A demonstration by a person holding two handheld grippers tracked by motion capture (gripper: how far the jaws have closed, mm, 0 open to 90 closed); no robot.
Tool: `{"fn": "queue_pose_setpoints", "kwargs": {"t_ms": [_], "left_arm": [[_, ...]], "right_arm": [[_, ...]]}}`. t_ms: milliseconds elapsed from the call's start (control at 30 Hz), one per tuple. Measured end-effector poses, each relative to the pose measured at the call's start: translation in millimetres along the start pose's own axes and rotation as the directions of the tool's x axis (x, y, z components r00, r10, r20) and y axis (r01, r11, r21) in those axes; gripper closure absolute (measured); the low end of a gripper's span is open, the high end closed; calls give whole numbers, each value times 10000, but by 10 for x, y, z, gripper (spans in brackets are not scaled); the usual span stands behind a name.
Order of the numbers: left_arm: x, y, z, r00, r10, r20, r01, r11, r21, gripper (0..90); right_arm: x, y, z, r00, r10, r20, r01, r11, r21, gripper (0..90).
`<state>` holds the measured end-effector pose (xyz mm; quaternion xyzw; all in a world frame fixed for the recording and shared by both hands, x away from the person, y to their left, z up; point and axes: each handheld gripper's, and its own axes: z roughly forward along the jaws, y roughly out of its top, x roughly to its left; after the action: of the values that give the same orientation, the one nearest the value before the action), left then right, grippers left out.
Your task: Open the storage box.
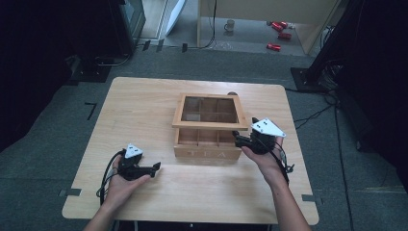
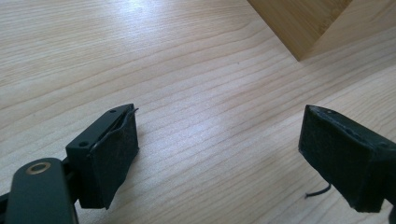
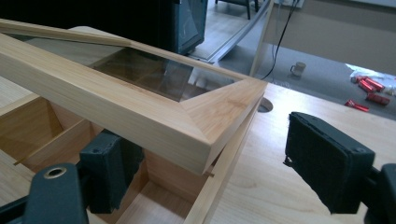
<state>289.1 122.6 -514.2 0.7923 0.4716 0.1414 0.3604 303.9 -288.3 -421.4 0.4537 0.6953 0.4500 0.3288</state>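
Two hand-held grippers work at a pale wooden surface (image 1: 144, 106), where a compartmented tea box (image 1: 208, 153) sits a little right of centre with its glass-paned lid (image 1: 210, 126) partly raised. The right gripper (image 1: 238, 140) stands at the box's near right corner, its jaws spread wide and straddling the corner: one pad reaches inside the box below the lifted lid frame (image 3: 140, 116), the other stays outside over the surface, and neither visibly clamps the wood. The left gripper (image 1: 156, 167) rests well apart from the box, low over the bare surface near the person's side, jaws likewise wide apart and holding nothing; its own view catches just a corner of the box (image 2: 299, 28). Judging by the gap between lid and body, the work on the lid appears to be midway, with the lid neither flat shut nor swung fully back; which way it is headed cannot be told. The compartments look empty where visible, though the lid frame and its reflective glass mask most of the interior, and the hinge side is out of sight.
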Motion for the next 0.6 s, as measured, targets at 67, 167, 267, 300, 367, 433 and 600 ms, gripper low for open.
{"fn": "queue_pose_setpoints", "kwargs": {"t_ms": [67,167,267,300,367,433,600], "left_arm": [[-36,-18,12,9992,287,-292,-287,9996,-19,121],[-134,-42,41,9917,931,-885,-927,9957,88,117],[-150,-45,43,9920,896,-893,-895,9960,52,123],[-147,-45,39,9919,897,-902,-895,9960,64,129],[-145,-46,37,9921,872,-897,-871,9962,51,136],[-145,-46,36,9921,866,-904,-866,9962,48,139],[-144,-47,36,9922,850,-911,-851,9964,29,142]], "right_arm": [[-7,27,4,10000,-87,-20,87,10000,-43,195],[-22,73,6,9996,-299,7,299,9994,-170,196],[-37,114,11,9992,-408,10,409,9985,-364,201],[-45,128,14,9992,-399,-36,397,9983,-417,208],[-70,158,21,9987,-468,-220,456,9975,-549,238],[-92,201,28,9980,-488,-398,463,9970,-615,267],[-137,343,47,9958,-710,-583,671,9955,-667,332]]}}
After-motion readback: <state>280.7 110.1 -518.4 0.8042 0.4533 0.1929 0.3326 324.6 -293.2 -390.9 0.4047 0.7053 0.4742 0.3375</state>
